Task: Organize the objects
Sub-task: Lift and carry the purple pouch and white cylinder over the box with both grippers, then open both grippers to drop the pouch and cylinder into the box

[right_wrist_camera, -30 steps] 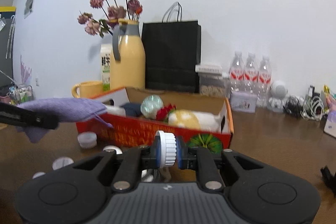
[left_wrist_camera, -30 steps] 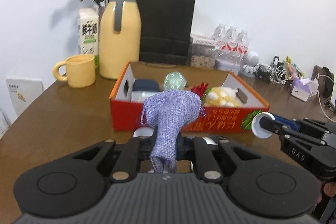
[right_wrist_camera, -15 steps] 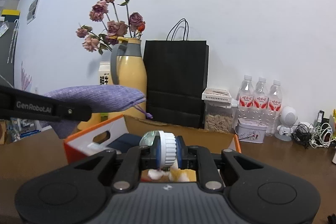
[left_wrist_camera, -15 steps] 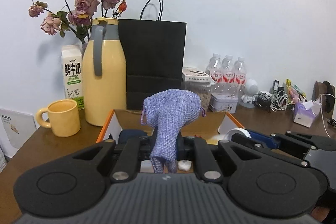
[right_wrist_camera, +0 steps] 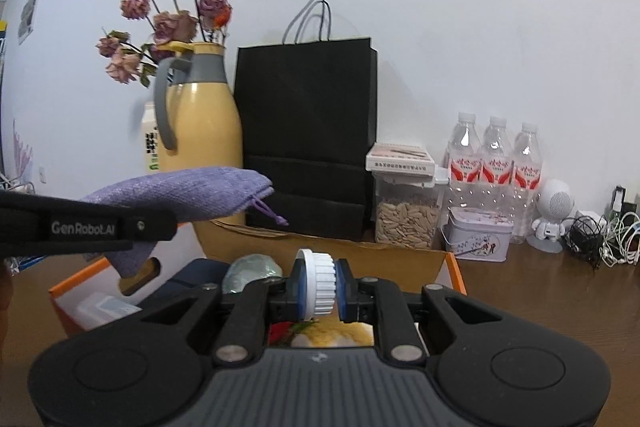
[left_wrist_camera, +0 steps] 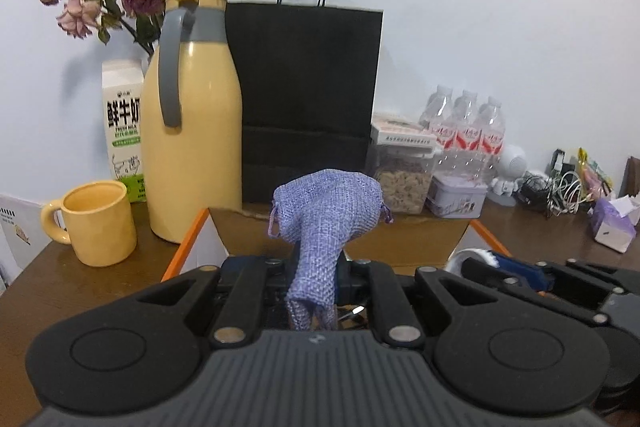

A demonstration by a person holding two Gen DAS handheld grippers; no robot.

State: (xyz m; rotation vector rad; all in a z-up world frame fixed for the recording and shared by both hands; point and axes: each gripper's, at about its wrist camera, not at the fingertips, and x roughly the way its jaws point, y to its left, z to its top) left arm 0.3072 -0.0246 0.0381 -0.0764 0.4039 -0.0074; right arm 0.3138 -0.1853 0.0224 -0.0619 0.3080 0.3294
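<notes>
The left gripper [left_wrist_camera: 316, 281] is clamped on the lower end of a purple woven pouch [left_wrist_camera: 328, 211], whose fuller end stands up ahead of the fingers with its drawstring dangling off one side. The right gripper [right_wrist_camera: 319, 287] is closed on a small white ribbed cap [right_wrist_camera: 320, 285], held on edge between the blue pads. Both hang over the open orange cardboard box [right_wrist_camera: 456, 269], which lies directly below and ahead of each tool; under the right one sit a pale green faceted ball [right_wrist_camera: 250, 267], something red and a yellowish plush item, though the gripper body hides most of the box floor, so free space there is hard to judge. The step in hand looks like dropping both items into the box. To do it well, lower each tool until its load is below the rim before letting go, aim the pouch at the nearer left part of the box by the dark blue item [right_wrist_camera: 200, 273], and keep the cap clear of the plush so it does not roll out. The two grippers are close together, so release one at a time.
</notes>
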